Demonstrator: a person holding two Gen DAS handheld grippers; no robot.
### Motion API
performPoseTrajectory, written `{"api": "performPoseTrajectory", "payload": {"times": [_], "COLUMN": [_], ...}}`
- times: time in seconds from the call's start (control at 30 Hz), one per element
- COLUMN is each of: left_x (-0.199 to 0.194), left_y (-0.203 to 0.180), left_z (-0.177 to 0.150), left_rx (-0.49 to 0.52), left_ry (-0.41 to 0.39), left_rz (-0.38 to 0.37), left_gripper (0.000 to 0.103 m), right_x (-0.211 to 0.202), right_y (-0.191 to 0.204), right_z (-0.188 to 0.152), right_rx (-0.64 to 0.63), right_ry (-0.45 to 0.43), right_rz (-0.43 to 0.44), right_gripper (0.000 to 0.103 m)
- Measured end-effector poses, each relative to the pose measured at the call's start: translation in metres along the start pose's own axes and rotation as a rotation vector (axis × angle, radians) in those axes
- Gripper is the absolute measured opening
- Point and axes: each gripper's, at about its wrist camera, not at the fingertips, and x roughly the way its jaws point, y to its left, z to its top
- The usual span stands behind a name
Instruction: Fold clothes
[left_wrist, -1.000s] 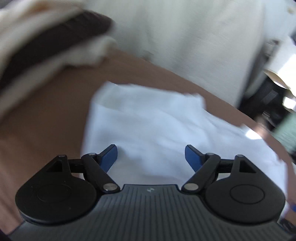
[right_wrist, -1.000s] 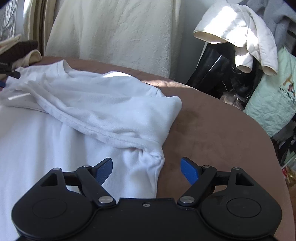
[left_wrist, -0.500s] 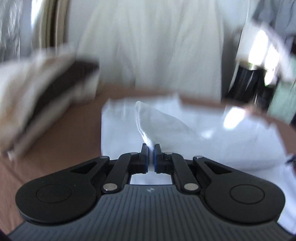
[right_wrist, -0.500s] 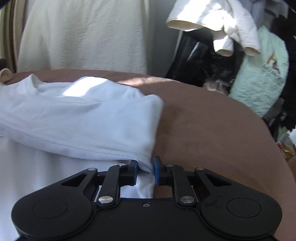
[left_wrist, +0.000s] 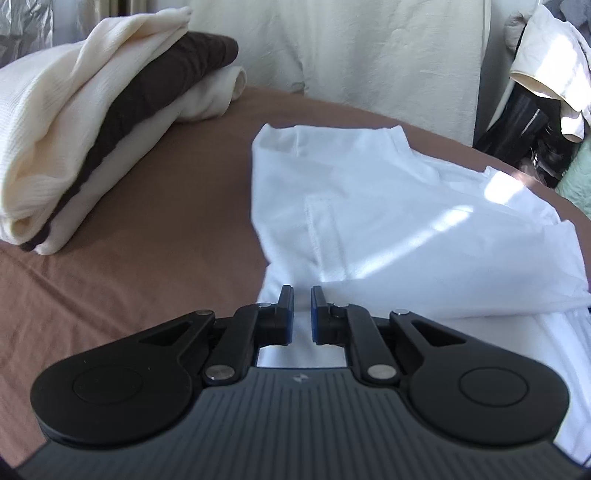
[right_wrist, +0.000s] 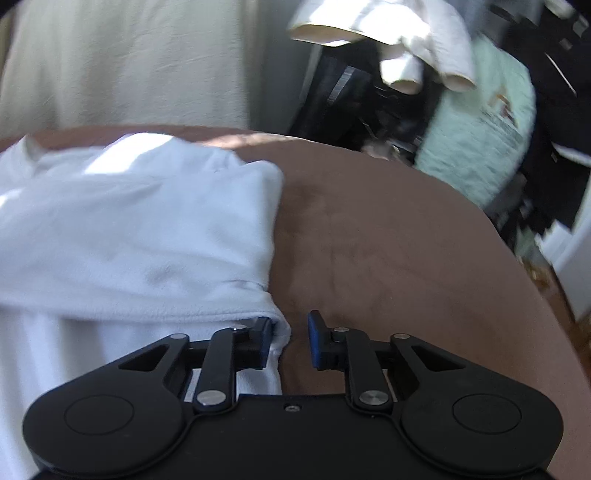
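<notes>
Fingers (left_wrist: 287, 314) of the left gripper (left_wrist: 302, 314) are seen set a narrow gap apart, with white fabric visible behind the gap but nothing clearly pinched; whether any cloth is held cannot be told. On the right gripper (right_wrist: 289, 339) the fingers (right_wrist: 317, 339) are parted a little wider, and the hem corner of the white T-shirt (left_wrist: 369, 206) lies between them, touching the left pad only.

One white T-shirt is counted, spread on the brown tabletop (left_wrist: 166, 206) with its upper part already turned over the lower. One stack of folded clothes (left_wrist: 92, 122) is seen well apart to the left, made of three pieces: cream, dark brown, cream. Two grippers are in view, one per camera. One pale jacket (right_wrist: 388, 37) is hung in the background clutter.

It is judged that the fold could be spoiled if either gripper is drawn away while fabric clings to a pad, since the corner would be dragged and the layers skewed. A loose hem at the right edge could also spring back or bunch. Blur in the right view makes the contact there uncertain.
</notes>
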Motion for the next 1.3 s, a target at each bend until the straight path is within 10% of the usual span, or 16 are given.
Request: {"api": "performPoseTrajectory", "payload": {"times": [0.1, 0.4, 0.5, 0.73, 0.8, 0.83, 0.93, 1.07, 1.17, 1.3], "left_x": [-0.004, -0.039, -0.05, -0.052, -0.049, -0.05, -0.054, -0.057, -0.06, -0.076], "left_y": [0.01, 0.033, 0.041, 0.045, 0.044, 0.045, 0.046, 0.038, 0.045, 0.057], "left_z": [-0.003, -0.041, -0.068, -0.087, -0.087, -0.088, -0.096, -0.101, -0.099, -0.106], "left_rx": [-0.004, -0.062, -0.066, -0.069, -0.07, -0.062, -0.024, 0.073, 0.029, -0.035], "left_ry": [0.057, 0.168, 0.172, 0.148, 0.142, 0.138, 0.145, 0.146, 0.16, 0.186], "left_rz": [0.001, -0.07, -0.082, -0.099, -0.1, -0.101, -0.066, -0.009, -0.031, -0.075], "left_gripper": [0.067, 0.069, 0.07, 0.075, 0.076, 0.076, 0.076, 0.077, 0.077, 0.077], "right_x": [-0.007, -0.028, -0.02, 0.012, 0.013, 0.012, -0.01, 0.007, 0.014, -0.003], "right_y": [-0.009, -0.038, -0.049, -0.012, -0.004, 0.0, 0.006, 0.006, 0.007, -0.012], "right_z": [-0.002, -0.009, -0.017, -0.005, 0.008, 0.014, 0.021, 0.018, 0.009, -0.006], "right_rx": [0.056, 0.223, 0.288, 0.124, 0.089, 0.072, 0.013, -0.039, -0.069, -0.012], "right_ry": [0.002, 0.007, 0.088, 0.045, 0.023, 0.012, -0.142, -0.07, -0.043, 0.035], "right_rz": [0.034, 0.137, 0.29, 0.171, 0.143, 0.129, -0.014, -0.027, -0.14, -0.125], "right_gripper": [0.046, 0.051, 0.052, 0.071, 0.054, 0.004, 0.006, 0.016, 0.065, 0.068]}}
